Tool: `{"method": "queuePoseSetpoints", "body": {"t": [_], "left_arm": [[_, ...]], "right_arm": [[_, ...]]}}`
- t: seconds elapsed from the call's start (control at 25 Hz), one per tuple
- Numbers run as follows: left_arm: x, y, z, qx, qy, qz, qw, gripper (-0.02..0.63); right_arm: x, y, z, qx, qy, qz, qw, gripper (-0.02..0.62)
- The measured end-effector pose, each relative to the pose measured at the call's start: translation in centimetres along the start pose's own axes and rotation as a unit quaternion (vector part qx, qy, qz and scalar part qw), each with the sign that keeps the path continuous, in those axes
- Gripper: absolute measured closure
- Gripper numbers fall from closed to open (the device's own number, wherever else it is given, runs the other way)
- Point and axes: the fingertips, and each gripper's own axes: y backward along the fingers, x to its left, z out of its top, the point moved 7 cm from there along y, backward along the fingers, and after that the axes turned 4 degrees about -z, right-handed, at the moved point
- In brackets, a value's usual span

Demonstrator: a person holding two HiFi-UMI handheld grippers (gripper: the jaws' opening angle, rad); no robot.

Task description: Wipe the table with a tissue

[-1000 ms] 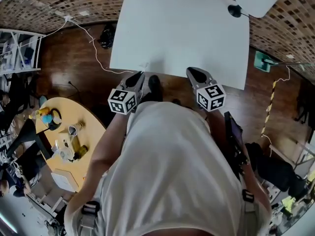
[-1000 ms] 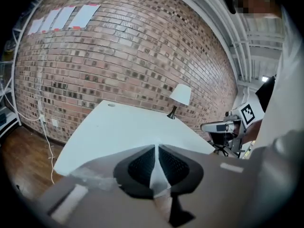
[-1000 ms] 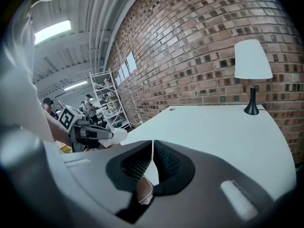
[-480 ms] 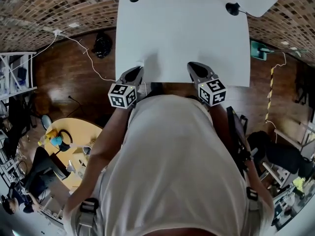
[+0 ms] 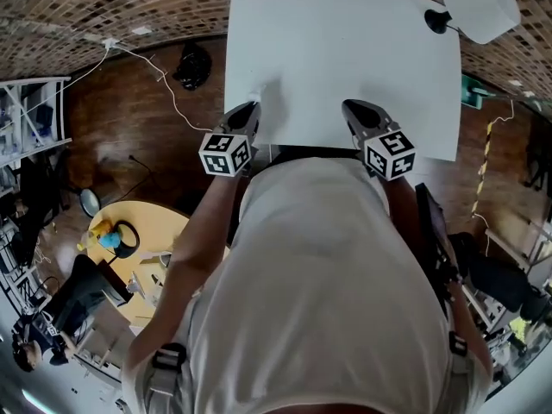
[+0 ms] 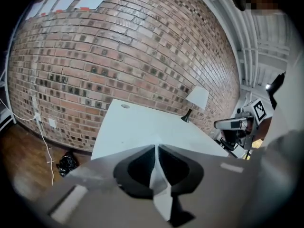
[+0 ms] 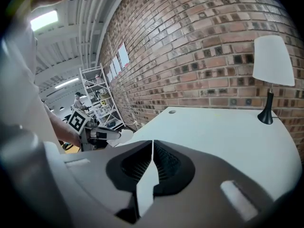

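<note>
Left gripper [image 6: 155,147] pinches tissue [image 6: 158,184] (apparently); table [image 6: 137,127] ahead.

- We see the table [image 5: 345,50] as plain white, with one dark hole at its far left corner.
- The wall [image 6: 118,56] is red-brown brick, flecked with darker and paler bricks.
- The lamp [image 5: 479,5] at far right has a white shade and a black stand.
- We find the floor [image 5: 121,110] a dark brown wood.
- The left gripper [image 5: 248,110] and right gripper [image 5: 356,110] are grey, and their cubes bear black-and-white square markers.
- The tissue [image 7: 110,137] is white.
- Near left, we see a yellow round table [image 5: 164,227].
</note>
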Motion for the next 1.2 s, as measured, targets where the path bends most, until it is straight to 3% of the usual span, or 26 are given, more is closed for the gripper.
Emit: {"method": "queuePoseSetpoints", "body": {"t": [0.32,0.68,0.88,1.04,1.12,1.2], "left_arm": [[0.6,-1.3,1.7,0.022,0.008,0.062,0.9978,0.58],[3.0,-2.9,2.4,0.078,-0.047,0.111,0.9896,0.58],[5.9,-4.6,4.8,0.078,-0.062,0.135,0.9858,0.58],[7.8,-6.7,4.4,0.106,-0.074,0.114,0.9851,0.58],[8.8,-7.3,3.3,0.121,-0.053,0.106,0.9856,0.58],[9.7,-7.7,2.1,0.133,-0.003,0.106,0.9854,0.58]], "right_arm": [[-2.7,-3.2,1.1,0.012,-0.018,0.064,0.998,0.58],[-2.1,-6.4,0.5,0.003,-0.055,0.139,0.989,0.584],[-2.7,-6.8,1.2,0.017,-0.059,0.137,0.989,0.584],[-2.7,-7.2,1.3,0.026,-0.073,0.106,0.991,0.584],[-2.3,-7.1,1.4,0.026,-0.087,0.094,0.991,0.584],[-1.8,-7.1,1.5,0.024,-0.096,0.085,0.991,0.584]]}}
